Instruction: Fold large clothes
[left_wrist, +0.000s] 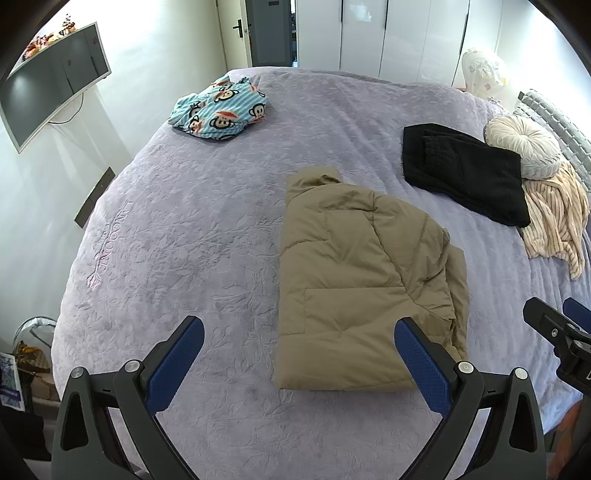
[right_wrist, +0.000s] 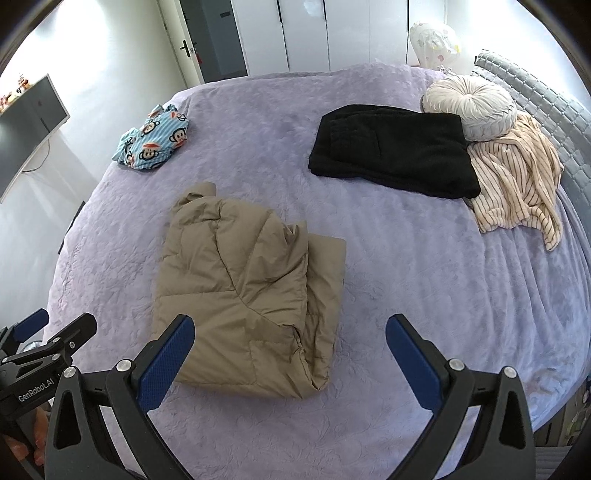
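Both tongs, left gripper and right gripper, spread and empty above the folded tan jacket just ahead; puffy, slick layers may spring open if nudged.

Your jacket is smooth, quilted tan cloth with a faint sheen. It lies on a matt lilac bedspread with an embossed leaf texture. The black garment looks fuzzy and matt; the striped robe is plush. Your left gripper and right gripper have matt black frames, dimpled blue pads and shiny metal screws. The wardrobe doors are glossy white.
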